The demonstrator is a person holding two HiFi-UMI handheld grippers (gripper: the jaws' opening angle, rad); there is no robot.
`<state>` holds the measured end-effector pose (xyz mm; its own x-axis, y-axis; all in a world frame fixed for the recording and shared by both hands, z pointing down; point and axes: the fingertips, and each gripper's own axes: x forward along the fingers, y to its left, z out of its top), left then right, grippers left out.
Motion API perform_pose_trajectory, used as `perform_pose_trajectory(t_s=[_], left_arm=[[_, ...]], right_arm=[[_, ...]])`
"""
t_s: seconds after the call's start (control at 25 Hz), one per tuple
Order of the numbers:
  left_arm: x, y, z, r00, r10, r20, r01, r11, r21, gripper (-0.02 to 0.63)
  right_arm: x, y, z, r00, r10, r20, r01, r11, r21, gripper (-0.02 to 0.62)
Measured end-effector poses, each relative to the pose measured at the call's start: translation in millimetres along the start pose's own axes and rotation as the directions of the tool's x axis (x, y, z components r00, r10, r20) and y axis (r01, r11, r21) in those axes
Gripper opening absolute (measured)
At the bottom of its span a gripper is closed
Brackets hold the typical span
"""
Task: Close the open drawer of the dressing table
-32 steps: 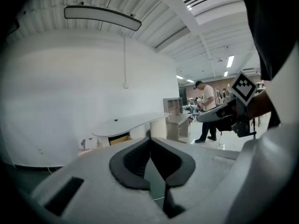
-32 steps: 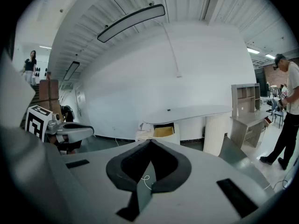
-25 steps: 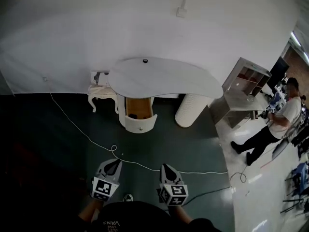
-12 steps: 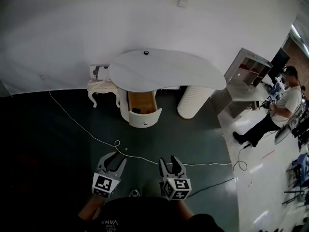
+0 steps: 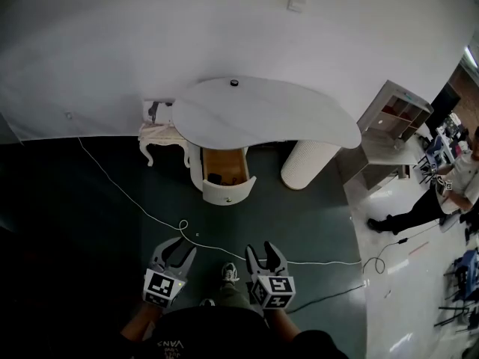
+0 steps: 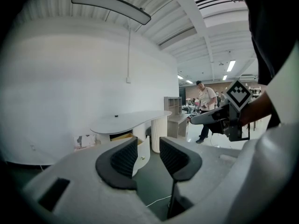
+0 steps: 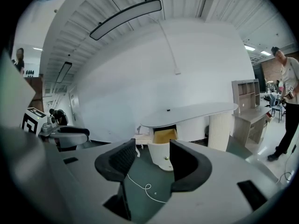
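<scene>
The white dressing table with a curved top stands against the white wall. Its drawer is pulled out toward me, showing a tan wooden inside. The same drawer shows ahead in the right gripper view, and the drawer between the jaws in the left gripper view. My left gripper is open and empty, well short of the table. My right gripper hangs beside it, its jaws opening with nothing between them. Both point at the drawer across a stretch of floor.
A white cable runs across the dark floor between me and the table. A small white stool stands left of the table, a ribbed white column right of it. A grey shelf unit and a person are at the far right.
Both grippers went from shut to open. The table and drawer have come nearer and shifted right in the head view as I stepped forward.
</scene>
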<state>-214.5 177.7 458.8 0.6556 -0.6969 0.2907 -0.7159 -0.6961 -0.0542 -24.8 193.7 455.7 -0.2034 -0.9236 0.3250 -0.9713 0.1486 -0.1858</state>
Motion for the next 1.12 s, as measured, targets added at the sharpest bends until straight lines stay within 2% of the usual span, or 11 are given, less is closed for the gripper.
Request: perform_pose_trajectory(t_s=[0.12, 0.36, 0.88, 1.12], left_arm=[[21, 4, 6, 1.000, -0.005, -0.014, 0.005, 1.000, 0.008, 0.141], [67, 12, 18, 0.999, 0.007, -0.033, -0.008, 0.999, -0.033, 0.141], [151, 37, 42, 0.996, 0.081, -0.033, -0.082, 0.996, -0.041, 0.140], [178, 42, 47, 0.994, 0.097, -0.043, -0.099, 0.994, -0.043, 0.141]], right_arm=[[16, -12, 7, 1.000, 0.006, -0.014, -0.006, 1.000, -0.002, 0.216], [53, -39, 15, 0.998, 0.036, -0.045, -0.036, 0.999, -0.011, 0.216], [131, -90, 37, 0.988, 0.123, -0.090, -0.127, 0.991, -0.044, 0.216], [153, -107, 33, 0.980, 0.154, -0.125, -0.162, 0.985, -0.063, 0.216]])
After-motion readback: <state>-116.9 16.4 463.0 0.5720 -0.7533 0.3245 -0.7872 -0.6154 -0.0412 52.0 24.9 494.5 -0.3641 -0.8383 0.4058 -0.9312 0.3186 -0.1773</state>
